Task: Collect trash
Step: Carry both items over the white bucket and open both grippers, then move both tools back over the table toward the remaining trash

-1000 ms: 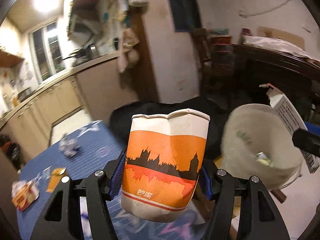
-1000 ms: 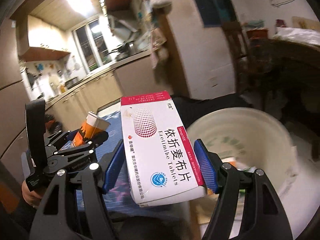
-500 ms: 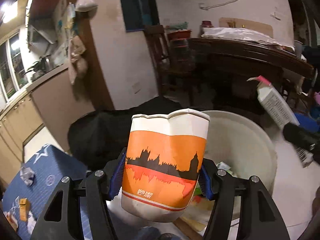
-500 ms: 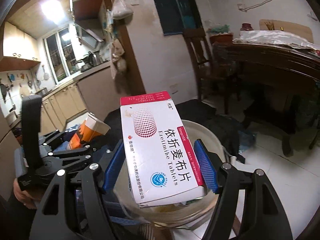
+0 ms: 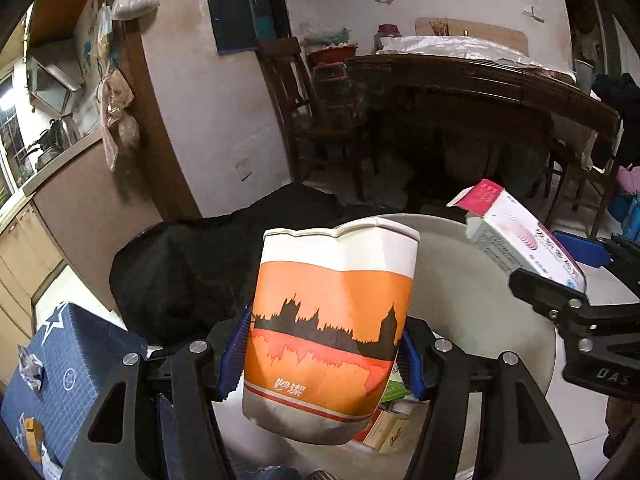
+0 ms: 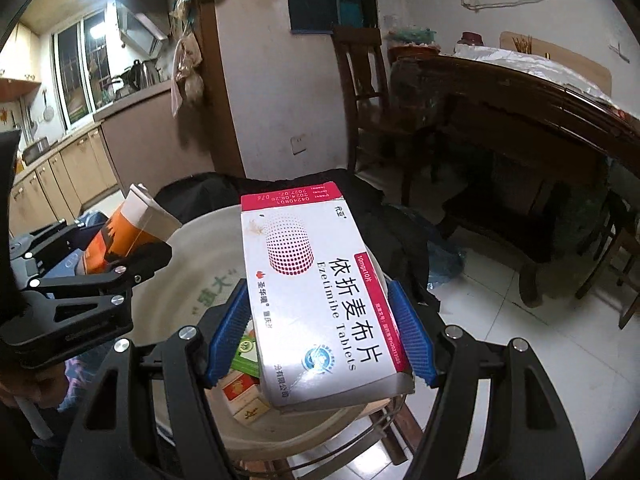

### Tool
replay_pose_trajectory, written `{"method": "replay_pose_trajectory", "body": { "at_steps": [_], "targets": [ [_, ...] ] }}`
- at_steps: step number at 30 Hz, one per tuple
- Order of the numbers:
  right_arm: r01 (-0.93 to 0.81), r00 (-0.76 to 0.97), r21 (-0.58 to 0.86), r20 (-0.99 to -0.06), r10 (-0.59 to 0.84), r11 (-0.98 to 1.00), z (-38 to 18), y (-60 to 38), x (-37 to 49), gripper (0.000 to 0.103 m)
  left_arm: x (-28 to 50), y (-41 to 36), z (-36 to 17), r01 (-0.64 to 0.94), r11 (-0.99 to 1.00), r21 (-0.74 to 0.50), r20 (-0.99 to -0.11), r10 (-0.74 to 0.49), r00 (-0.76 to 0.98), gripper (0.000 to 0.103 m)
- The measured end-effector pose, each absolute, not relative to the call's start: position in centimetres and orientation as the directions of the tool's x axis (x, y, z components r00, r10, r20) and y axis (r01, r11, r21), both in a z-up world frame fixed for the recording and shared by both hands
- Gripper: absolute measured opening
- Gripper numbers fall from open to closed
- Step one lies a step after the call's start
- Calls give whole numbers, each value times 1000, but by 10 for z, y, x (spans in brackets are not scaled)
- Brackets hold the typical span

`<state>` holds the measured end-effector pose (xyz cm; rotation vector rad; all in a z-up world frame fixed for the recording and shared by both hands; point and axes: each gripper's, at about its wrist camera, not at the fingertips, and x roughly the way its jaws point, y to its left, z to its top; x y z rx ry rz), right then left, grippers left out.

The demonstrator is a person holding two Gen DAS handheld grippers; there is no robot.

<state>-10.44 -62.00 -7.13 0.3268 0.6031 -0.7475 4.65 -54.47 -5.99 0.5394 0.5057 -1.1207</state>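
Dominating the far side of the room, a dark wooden table [image 6: 532, 92] with a pale crinkled cover runs along the wall, a wooden chair [image 6: 360, 80] at its near end. Below both grippers stands the wide cream bin [image 6: 192, 280], its mouth open upward, with a few small cartons and a green packet lying at its bottom. A black heap of cloth or bag [image 5: 184, 264] lies just behind the bin, and a blue star-printed box [image 5: 76, 368] sits to its left in the left wrist view. The left gripper [image 5: 324, 356] is closed partway on an orange and white paper cup [image 5: 332, 328], its blue pads pressing on the cup's two sides; the cup's rim is dented and it hangs over the near-left part of the bin's mouth. The right gripper [image 6: 318, 332] is clamped on a white and red tablet box [image 6: 316, 284], a pad on each long edge, printed face up, held tilted above the bin's opening. From the left wrist, the box shows at the right, poking past the bin's rim.
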Motion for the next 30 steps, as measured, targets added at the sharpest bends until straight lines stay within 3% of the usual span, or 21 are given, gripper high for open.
{"method": "replay_pose_trajectory", "body": {
  "at_steps": [4,7,30],
  "targets": [
    [701,567,30,-629,-532,712,-74,-622,-95,70,52,-549,-60,942,320,103,-618,-722,313,67],
    [703,556,15,-634,-538,711,-76,-624,-92,80,58,-552,-60,943,319,93,-614,-728,306,85],
    [713,560,35,-630,-538,700,-76,-620,-97,80,74,-519,-51,923,376,84,-591,-727,350,85]
  ]
}}
